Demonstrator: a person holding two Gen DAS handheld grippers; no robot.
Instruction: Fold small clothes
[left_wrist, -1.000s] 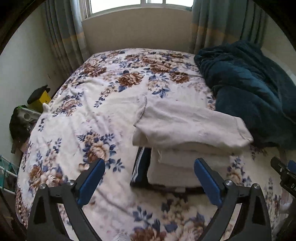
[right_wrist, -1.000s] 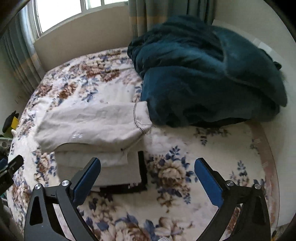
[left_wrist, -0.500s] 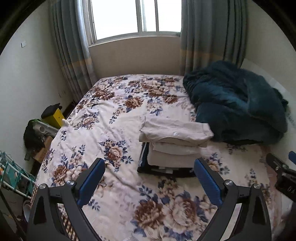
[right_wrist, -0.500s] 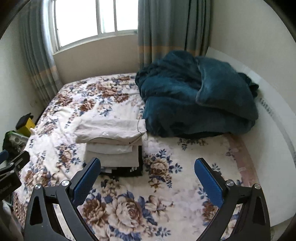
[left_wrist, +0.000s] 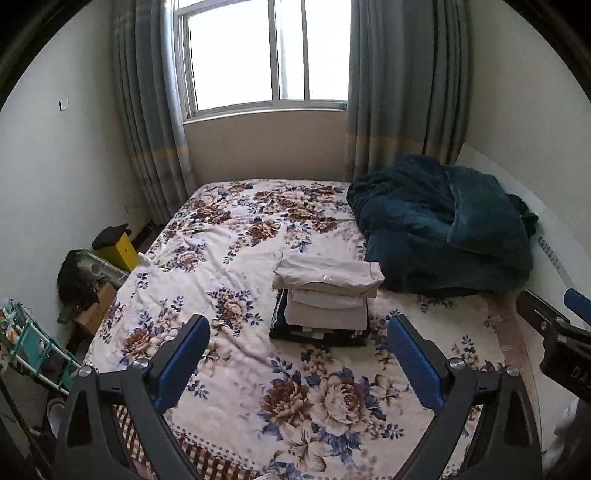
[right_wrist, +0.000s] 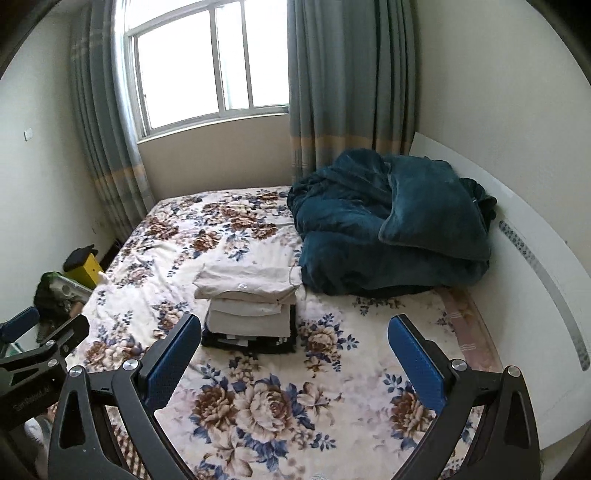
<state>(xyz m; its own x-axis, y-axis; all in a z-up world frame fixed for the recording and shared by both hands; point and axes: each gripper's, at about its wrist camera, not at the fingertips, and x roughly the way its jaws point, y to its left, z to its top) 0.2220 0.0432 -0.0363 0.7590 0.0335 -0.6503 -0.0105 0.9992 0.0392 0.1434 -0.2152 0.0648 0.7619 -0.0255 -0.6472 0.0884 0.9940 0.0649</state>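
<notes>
Ahead of both grippers, near the middle of the bed, sits the stack of folded clothes: cream garments on top, a dark garment at the bottom, edges roughly aligned. The stack rests on the floral bedspread and is well apart from either tool.

The left gripper is held above the near part of the bed with its jaws spread wide and nothing between its blue pads. From this gripper, the stack lies straight ahead, slightly right of centre.

The right gripper is likewise spread wide and empty, held above the near part of the bed. From this gripper, the stack lies ahead and to the left, beyond the left pad.

A crumpled dark teal blanket lies just right of the stack, against the white headboard. Beyond the bed's far edge are a window and grey-blue curtains.
</notes>
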